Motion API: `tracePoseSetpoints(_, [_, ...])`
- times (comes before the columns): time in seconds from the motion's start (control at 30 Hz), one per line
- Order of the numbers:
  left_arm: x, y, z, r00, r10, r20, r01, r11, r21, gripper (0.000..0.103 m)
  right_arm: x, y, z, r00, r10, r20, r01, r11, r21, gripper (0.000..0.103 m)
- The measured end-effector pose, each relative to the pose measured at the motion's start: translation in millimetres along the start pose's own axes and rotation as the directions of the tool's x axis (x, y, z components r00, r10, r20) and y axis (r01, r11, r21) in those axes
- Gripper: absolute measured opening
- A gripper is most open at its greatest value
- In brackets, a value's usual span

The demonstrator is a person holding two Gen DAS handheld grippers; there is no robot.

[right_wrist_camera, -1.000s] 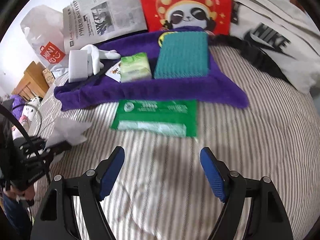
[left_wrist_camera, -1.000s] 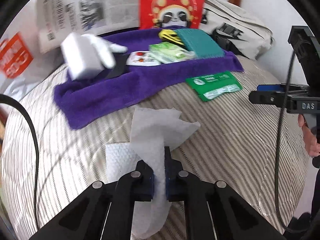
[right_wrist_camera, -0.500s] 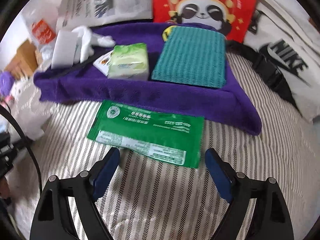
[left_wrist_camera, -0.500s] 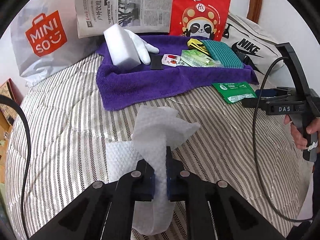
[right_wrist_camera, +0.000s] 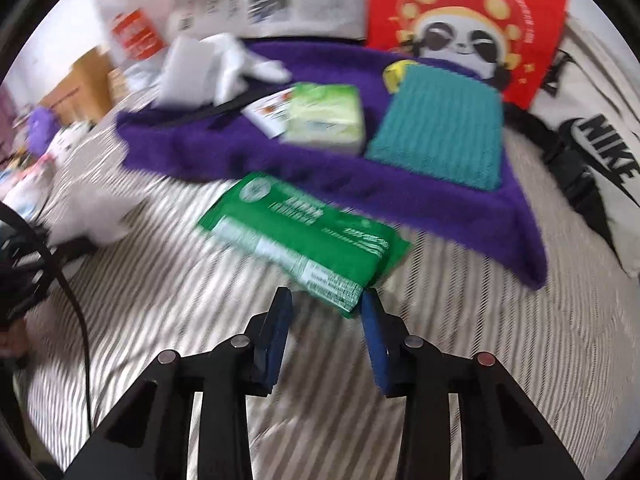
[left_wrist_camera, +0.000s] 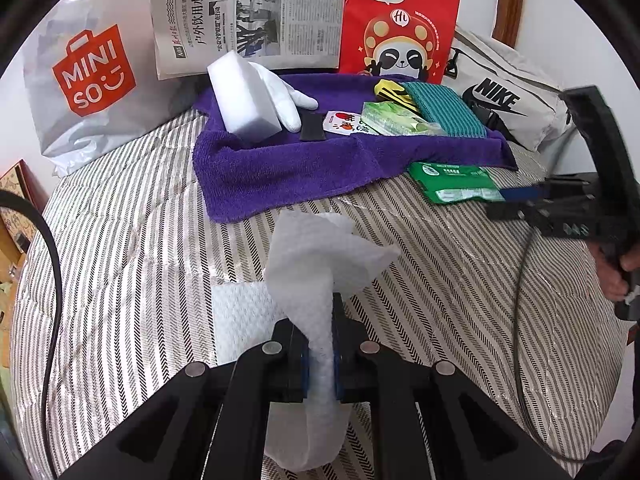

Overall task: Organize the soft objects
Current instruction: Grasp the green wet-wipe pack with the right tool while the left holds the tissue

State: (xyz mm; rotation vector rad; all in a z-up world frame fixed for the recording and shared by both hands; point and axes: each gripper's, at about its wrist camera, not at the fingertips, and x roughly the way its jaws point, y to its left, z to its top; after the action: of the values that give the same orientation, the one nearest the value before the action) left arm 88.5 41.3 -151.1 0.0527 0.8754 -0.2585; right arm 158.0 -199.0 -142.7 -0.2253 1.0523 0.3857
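The left gripper [left_wrist_camera: 320,354] is clamped tight on a white textured wipe [left_wrist_camera: 320,256]; its two blue-padded fingers [left_wrist_camera: 305,364] squeeze the sheet's middle, so it fans out above them and hangs below. Beneath it a second white sheet [left_wrist_camera: 240,320] lies flat on the striped bedcover [left_wrist_camera: 120,240], on the near side of the purple towel [left_wrist_camera: 280,168].

The right gripper [right_wrist_camera: 326,304] has its jaws closing, with a moderate gap between the blue pads [right_wrist_camera: 374,332]. The near corner of the green wipes packet [right_wrist_camera: 296,232] sits between the fingertips; the picture is blurred, and whether the pads press on it I cannot tell. The packet lies on the bedcover just in front of the purple towel's near edge, touching or nearly touching it.

On the towel rest a white sponge block [left_wrist_camera: 244,96] with a white glove [left_wrist_camera: 288,100] behind it, a pale green tissue pack [right_wrist_camera: 324,118] and a teal knitted cloth [right_wrist_camera: 440,132].
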Motion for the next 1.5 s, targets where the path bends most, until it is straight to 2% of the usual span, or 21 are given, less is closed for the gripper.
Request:
tracePoseSetpoints(0.13, [0.2, 0.5, 0.1, 1.0, -0.003, 0.001, 0.003, 1.0, 0.0, 0.01, -6.5, -10.2, -2.3, 1.0, -0.003, 0.006, 0.003, 1.0, 0.016, 0.041])
tracePoseSetpoints(0.2, [0.2, 1.0, -0.2, 1.0, -0.006, 0.002, 0.006, 1.0, -0.002, 0.01, -9.6, -19.3, -1.8, 1.0, -0.002, 0.026, 0.001, 0.999, 0.04, 0.06])
tracePoseSetpoints(0.3, [0.3, 0.4, -0.5, 1.0, -0.002, 0.002, 0.002, 1.0, 0.004, 0.01, -8.8, -20.3, -0.2, 0.998, -0.021, 0.056, 0.021, 1.0, 0.01, 0.069])
tracePoseSetpoints(0.4, [0.1, 0.1, -0.7, 1.0, -0.002, 0.0, 0.002, 1.0, 0.012, 0.01, 1.9, -17.0, 8.5, 0.998, -0.05, 0.044, 0.052, 0.997, -0.05, 0.073])
tracePoseSetpoints(0.47, [0.1, 0.2, -0.5, 1.0, -0.006, -0.003, 0.006, 1.0, 0.013, 0.01, 11.5, -13.9, 14.0, 0.998, -0.048, 0.039, 0.052, 0.995, -0.091, 0.081])
tracePoseSetpoints(0.53, [0.2, 0.4, 0.0, 1.0, -0.008, -0.006, 0.008, 1.0, 0.015, 0.01, 18.6, -14.3, 17.2, 0.998, -0.055, 0.031, 0.058, 0.993, -0.104, 0.084])
tracePoseSetpoints(0.67, [0.2, -0.6, 0.3, 1.0, -0.004, -0.005, 0.004, 1.0, 0.022, 0.01, 22.0, -16.0, 20.6, 1.0, 0.016, 0.022, -0.015, 0.997, -0.07, 0.085])
tracePoseSetpoints(0.77, [-0.2, -1.5, 0.2, 1.0, -0.002, -0.004, 0.002, 1.0, 0.02, 0.01, 12.9, -2.4, 10.9, 0.995, 0.097, -0.003, -0.097, 0.989, -0.109, 0.085])
tracePoseSetpoints(0.83, [-0.2, -0.7, 0.1, 1.0, -0.006, -0.002, 0.006, 1.0, 0.012, 0.01, 6.6, 7.8, 4.9, 0.993, 0.12, -0.019, -0.122, 0.984, -0.134, 0.084])
tracePoseSetpoints(0.97, [-0.7, -0.5, -0.3, 1.0, -0.011, -0.001, 0.011, 1.0, 0.012, 0.01, -11.3, 17.6, 3.1, 0.998, 0.065, 0.022, -0.06, 0.983, -0.174, 0.084])
tracePoseSetpoints(1.1, [-0.9, -0.8, -0.5, 1.0, -0.013, 0.0, 0.013, 1.0, 0.011, 0.01, -14.4, 17.3, 22.4, 0.994, 0.082, 0.066, -0.068, 0.98, -0.188, 0.084])
tracePoseSetpoints(1.33, [-1.7, 0.3, -0.6, 1.0, -0.013, 0.001, 0.013, 1.0, 0.006, 0.01, 23.2, 33.7, 36.1, 0.995, 0.097, -0.018, -0.098, 0.954, -0.283, 0.083])
tracePoseSetpoints(1.43, [-2.1, -0.4, -0.5, 1.0, -0.01, -0.002, 0.01, 1.0, 0.002, 0.01, 23.8, 33.4, 33.0, 0.994, 0.106, -0.02, -0.107, 0.953, -0.282, 0.068])
tracePoseSetpoints(1.47, [-2.1, -1.1, -0.1, 1.0, -0.008, -0.002, 0.008, 1.0, 0.001, 0.01, 22.2, 31.1, 32.1, 0.994, 0.109, -0.025, -0.112, 0.957, -0.266, 0.05])
tracePoseSetpoints(1.5, [-1.9, -1.6, 0.1, 1.0, -0.006, -0.004, 0.006, 1.0, 0.001, 0.01, 19.1, 26.7, 30.7, 0.994, 0.107, -0.03, -0.111, 0.965, -0.238, 0.038])
